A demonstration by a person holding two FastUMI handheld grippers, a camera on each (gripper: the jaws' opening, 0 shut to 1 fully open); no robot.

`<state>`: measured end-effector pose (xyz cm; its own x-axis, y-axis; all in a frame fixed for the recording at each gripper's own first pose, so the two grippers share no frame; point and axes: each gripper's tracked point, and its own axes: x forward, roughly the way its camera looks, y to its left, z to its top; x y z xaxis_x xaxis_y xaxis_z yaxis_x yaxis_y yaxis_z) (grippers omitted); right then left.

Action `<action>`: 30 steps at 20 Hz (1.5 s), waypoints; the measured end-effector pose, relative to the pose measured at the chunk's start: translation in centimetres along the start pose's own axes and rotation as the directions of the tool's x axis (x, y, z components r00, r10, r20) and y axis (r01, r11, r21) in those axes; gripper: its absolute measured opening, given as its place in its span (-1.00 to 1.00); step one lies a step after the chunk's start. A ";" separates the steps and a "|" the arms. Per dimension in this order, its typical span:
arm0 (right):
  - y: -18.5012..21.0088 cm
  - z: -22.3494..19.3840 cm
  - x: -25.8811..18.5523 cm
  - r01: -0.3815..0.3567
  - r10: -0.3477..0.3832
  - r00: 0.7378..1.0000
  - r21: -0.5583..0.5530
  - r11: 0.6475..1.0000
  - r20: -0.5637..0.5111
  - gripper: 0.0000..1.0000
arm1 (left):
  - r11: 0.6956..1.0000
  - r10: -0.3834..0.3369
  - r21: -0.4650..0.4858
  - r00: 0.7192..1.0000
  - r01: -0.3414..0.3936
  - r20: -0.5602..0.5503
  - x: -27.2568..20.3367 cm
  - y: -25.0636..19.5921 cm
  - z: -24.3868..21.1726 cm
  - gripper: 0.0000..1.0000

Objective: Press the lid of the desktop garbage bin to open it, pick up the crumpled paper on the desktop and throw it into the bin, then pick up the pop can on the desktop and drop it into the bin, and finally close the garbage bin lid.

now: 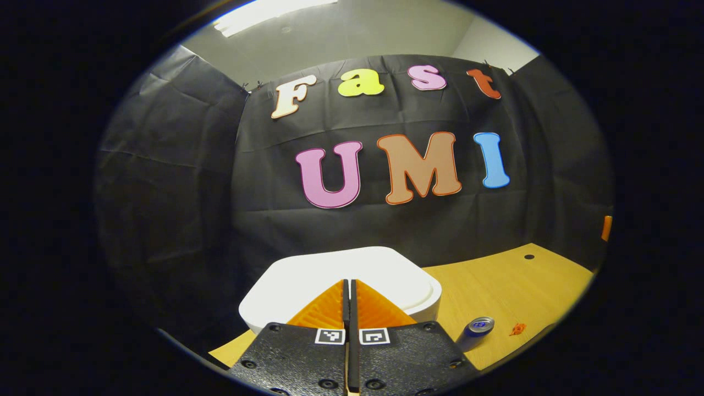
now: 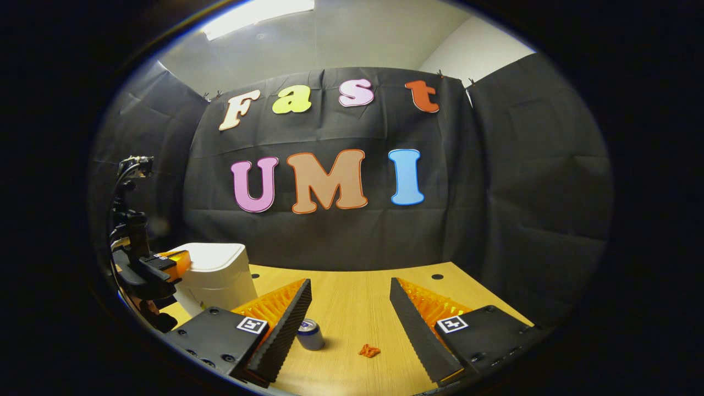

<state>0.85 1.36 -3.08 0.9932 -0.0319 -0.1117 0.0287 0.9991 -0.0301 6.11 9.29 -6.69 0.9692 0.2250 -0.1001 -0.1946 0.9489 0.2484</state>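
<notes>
The white garbage bin (image 1: pixel 385 269) stands with its lid down at the table's left end. My left gripper (image 1: pixel 348 283) is shut, its fingertips right over the lid's near part; whether they touch it I cannot tell. The right gripper view has that bin (image 2: pixel 217 272) at the left with the left gripper (image 2: pixel 179 263) at its top edge. A silver-blue pop can (image 2: pixel 311 334) stands on the table, and a small orange crumpled paper (image 2: pixel 369 350) lies to its right. My right gripper (image 2: pixel 350 289) hangs wide open above them, holding nothing. The can (image 1: pixel 477 330) and paper (image 1: pixel 517 329) also sit right of the bin.
The wooden table (image 2: pixel 357 297) runs back to the black cloth wall, with small dark holes (image 2: pixel 437 276) near its far edge. An orange object (image 1: pixel 606 227) shows at the far right edge of the left gripper view.
</notes>
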 end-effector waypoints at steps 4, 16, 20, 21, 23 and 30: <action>0.7 -0.6 0.1 -0.022 0.021 1.000 -0.022 1.000 -0.021 0.92 | 0.993 -0.030 -0.114 0.999 0.031 0.012 -0.1 -0.4 -0.2 -1.00; 0.1 -1.0 -0.4 -0.005 0.005 1.000 -0.016 1.000 -0.014 0.92 | 0.994 -0.046 -0.091 0.993 0.056 0.106 -0.4 0.7 4.9 -1.00; -0.2 -2.5 -0.2 -0.004 0.003 0.999 -0.014 1.000 -0.039 0.92 | 0.994 -0.067 -0.070 0.979 0.082 0.195 -2.2 0.4 9.1 -0.83; 0.0 -2.6 -0.2 -0.011 0.011 0.999 -0.012 1.000 -0.040 0.92 | 0.993 -0.085 -0.062 0.976 0.099 0.200 -2.5 0.0 9.3 -0.54; 0.3 -2.7 0.0 -0.027 0.027 0.999 -0.012 1.000 -0.039 0.92 | 0.993 -0.085 -0.066 0.972 0.101 0.218 -3.7 0.0 10.2 0.47; 0.7 -3.2 0.3 -0.077 0.076 0.996 -0.018 0.997 -0.040 0.92 | 0.995 -0.041 -0.079 0.965 0.063 0.259 -6.3 0.7 11.0 0.87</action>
<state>0.80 1.94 -6.31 0.9872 0.0429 -0.1538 -0.0495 0.9980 -0.0394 1.54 6.05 4.75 0.9823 0.1211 0.1432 -0.1444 0.9757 0.1651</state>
